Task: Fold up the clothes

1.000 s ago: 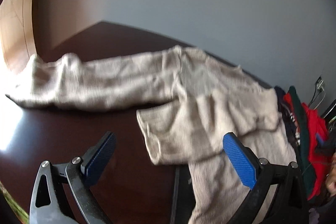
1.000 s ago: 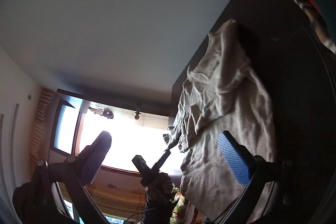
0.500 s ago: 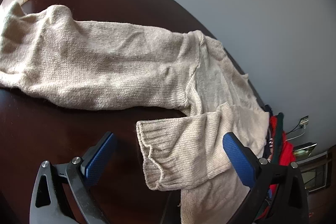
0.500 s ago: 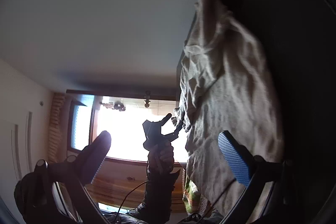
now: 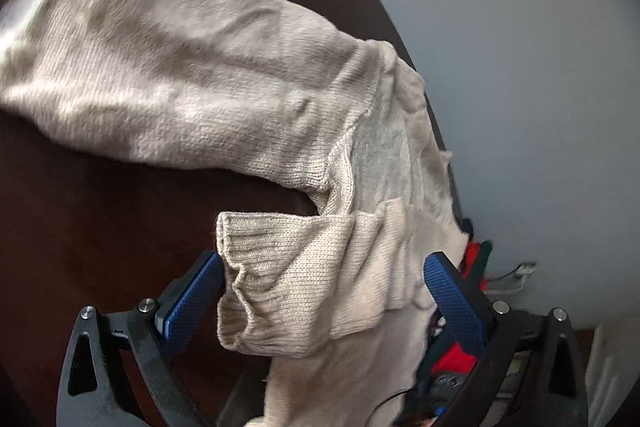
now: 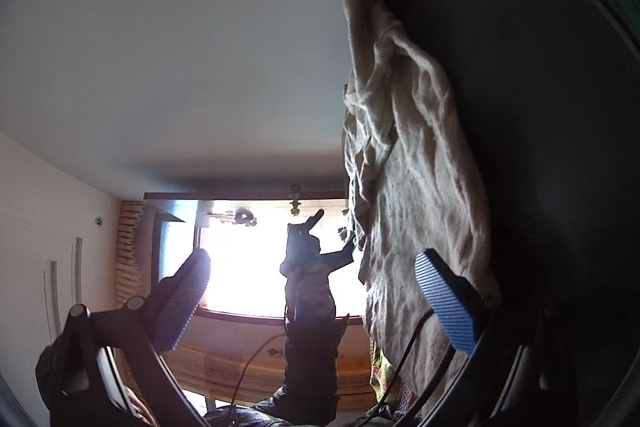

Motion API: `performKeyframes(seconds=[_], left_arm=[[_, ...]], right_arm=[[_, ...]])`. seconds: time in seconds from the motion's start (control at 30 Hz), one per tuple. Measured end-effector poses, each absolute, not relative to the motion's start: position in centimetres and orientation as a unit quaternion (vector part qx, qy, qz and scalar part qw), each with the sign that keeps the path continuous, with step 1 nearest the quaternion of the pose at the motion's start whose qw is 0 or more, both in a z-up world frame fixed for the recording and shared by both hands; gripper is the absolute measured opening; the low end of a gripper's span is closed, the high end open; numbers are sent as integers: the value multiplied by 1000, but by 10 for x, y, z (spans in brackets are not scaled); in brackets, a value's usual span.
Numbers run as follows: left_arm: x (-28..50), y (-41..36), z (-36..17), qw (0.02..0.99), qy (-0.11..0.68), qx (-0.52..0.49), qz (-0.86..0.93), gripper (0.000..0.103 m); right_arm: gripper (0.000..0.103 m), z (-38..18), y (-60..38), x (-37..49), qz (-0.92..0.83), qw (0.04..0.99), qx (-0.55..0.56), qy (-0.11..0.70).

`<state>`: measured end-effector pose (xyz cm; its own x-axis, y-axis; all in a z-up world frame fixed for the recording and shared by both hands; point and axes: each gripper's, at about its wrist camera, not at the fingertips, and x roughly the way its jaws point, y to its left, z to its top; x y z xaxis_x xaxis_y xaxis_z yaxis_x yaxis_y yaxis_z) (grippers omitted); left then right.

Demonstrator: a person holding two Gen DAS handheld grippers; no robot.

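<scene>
On the dark brown table (image 5: 80, 219) lies a beige knit sweater (image 5: 192, 79), and everything else is placed against it: one long sleeve (image 5: 132, 39) stretches off toward the upper left of the left wrist view, blurred at its far end, while the other sleeve is folded back across the body so that its ribbed cuff (image 5: 256, 267) sits nearest the camera. The left gripper (image 5: 320, 291) straddles that cuff, its jaws having just been closing a little, yet they stand wide; the left blue pad (image 5: 188, 299) is just beside the cuff's edge and the right blue pad (image 5: 452, 299) lies at the far side of the sweater's body, neither visibly pressing the knit. Past the sweater on the right, at the table's end, a heap of red and dark clothes (image 5: 460, 355) shows behind that right pad. In the right wrist view the same sweater (image 6: 420, 187) appears tilted on end, draped along the table (image 6: 560, 147). To its left, against a bright window (image 6: 248, 267), the person's hand (image 6: 312, 291) holds the left gripper (image 6: 320, 239) up to the sweater's edge. The right gripper (image 6: 316, 295) is spread open with nothing between its jaws, its right pad (image 6: 444, 303) over the sweater's lower part
</scene>
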<state>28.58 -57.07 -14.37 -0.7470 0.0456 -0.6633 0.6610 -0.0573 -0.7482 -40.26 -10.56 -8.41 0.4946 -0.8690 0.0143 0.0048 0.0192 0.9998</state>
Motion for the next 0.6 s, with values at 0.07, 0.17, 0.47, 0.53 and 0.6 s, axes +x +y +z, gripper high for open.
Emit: performKeyframes(seconds=[0.07, 0.17, 0.47, 0.53, 0.6], left_arm=[[285, -570, -144, 232, 652, 279, -666, 76], [282, -565, -149, 231, 654, 287, -661, 50], [276, -555, -158, 247, 640, 293, -666, 4], [277, -554, -156, 252, 634, 288, -672, 3], [279, -553, -151, 254, 632, 269, -680, 3]], right_arm=[[103, -85, -105, -400, -351, 624, 601, -354], [103, -87, -105, -400, -344, 628, 599, -358], [103, -89, -103, -402, -326, 638, 590, -373], [103, -90, -102, -403, -322, 639, 587, -380], [103, -90, -101, -403, -319, 639, 585, -385]])
